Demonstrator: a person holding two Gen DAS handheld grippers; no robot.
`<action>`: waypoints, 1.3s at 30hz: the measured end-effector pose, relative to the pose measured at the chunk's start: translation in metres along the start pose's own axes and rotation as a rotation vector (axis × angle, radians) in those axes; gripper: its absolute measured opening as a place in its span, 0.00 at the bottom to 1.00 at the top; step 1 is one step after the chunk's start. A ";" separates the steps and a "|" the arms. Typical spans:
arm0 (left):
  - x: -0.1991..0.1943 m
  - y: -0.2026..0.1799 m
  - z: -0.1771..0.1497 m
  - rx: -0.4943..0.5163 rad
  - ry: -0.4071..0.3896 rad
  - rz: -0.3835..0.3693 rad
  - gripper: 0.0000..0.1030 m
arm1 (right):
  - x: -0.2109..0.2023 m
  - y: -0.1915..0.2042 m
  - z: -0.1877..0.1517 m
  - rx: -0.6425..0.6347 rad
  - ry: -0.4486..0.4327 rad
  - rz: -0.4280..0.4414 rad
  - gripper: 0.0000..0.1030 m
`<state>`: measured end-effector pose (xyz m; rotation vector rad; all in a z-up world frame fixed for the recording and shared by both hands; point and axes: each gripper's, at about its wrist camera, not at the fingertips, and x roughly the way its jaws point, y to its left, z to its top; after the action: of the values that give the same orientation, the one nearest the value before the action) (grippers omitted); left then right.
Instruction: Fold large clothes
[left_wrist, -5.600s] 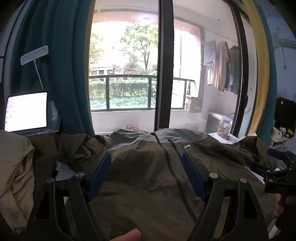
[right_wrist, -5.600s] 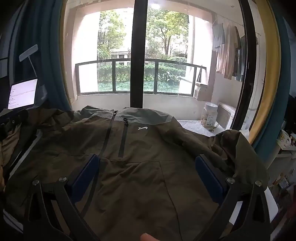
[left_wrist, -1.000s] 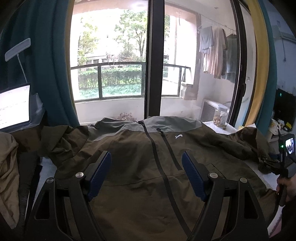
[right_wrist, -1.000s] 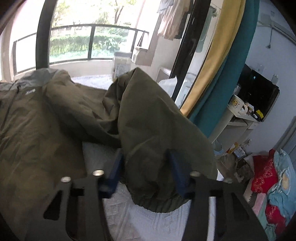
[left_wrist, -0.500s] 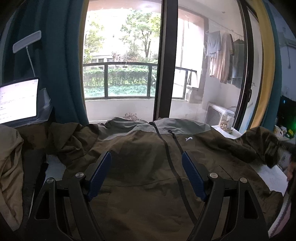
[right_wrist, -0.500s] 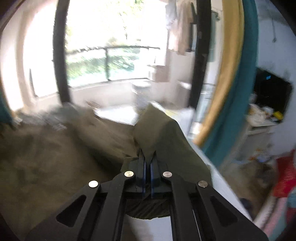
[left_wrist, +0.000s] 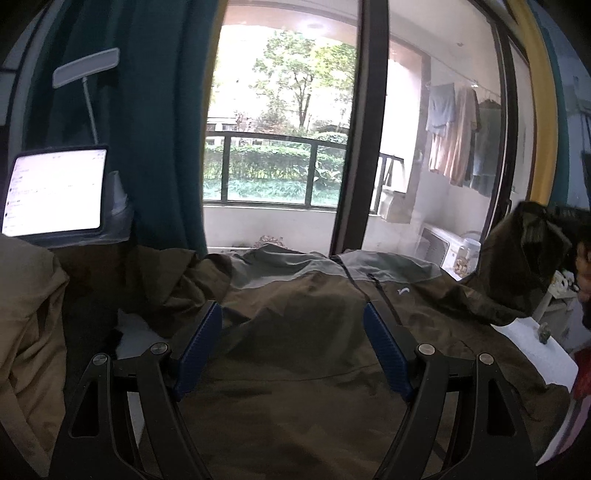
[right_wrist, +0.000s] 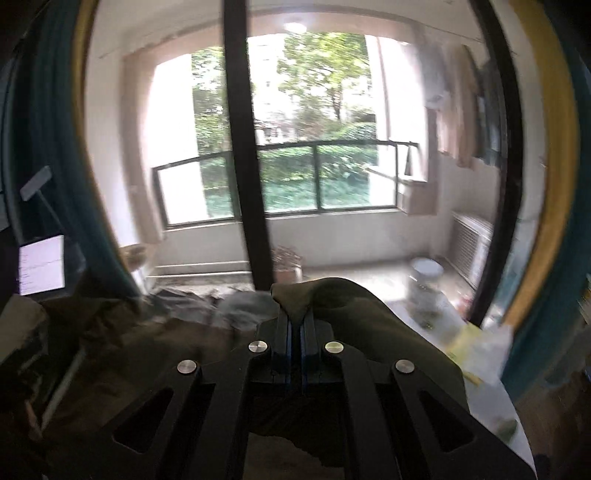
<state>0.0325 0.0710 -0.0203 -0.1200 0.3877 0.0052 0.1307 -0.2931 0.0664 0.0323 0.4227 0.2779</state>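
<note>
On the bed, jacket (left_wrist: 314, 332) lay spread; right gripper (right_wrist: 295, 332) clamped its sleeve (right_wrist: 354, 306), lifted. Left gripper (left_wrist: 291, 343) hung agape above. Sleeve-fold step; next likely needs carrying it across the front.

Lit tablet (left_wrist: 55, 192) at left beside teal curtain (left_wrist: 147, 122). Balcony railing (left_wrist: 273, 168) outside, laundry (left_wrist: 460, 144) hanging right, jar (right_wrist: 424, 282) on sill.

- left gripper (left_wrist: 291, 338): black slotted arms, ribbed blue pads, silver screws, lower frame.
- right gripper (right_wrist: 295, 328): black slotted arms, blue pads, four silver screws, lower centre.
</note>
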 end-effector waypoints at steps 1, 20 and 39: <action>0.000 0.005 0.000 -0.006 -0.003 0.001 0.79 | 0.005 0.011 0.004 -0.009 -0.003 0.014 0.03; -0.007 0.092 -0.005 -0.100 -0.014 0.080 0.79 | 0.125 0.208 -0.014 -0.096 0.114 0.325 0.03; 0.014 0.065 -0.004 -0.052 0.059 0.066 0.79 | 0.114 0.155 -0.049 -0.114 0.171 0.256 1.00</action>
<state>0.0417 0.1345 -0.0366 -0.1593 0.4500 0.0767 0.1707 -0.1145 -0.0100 -0.0496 0.5728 0.5588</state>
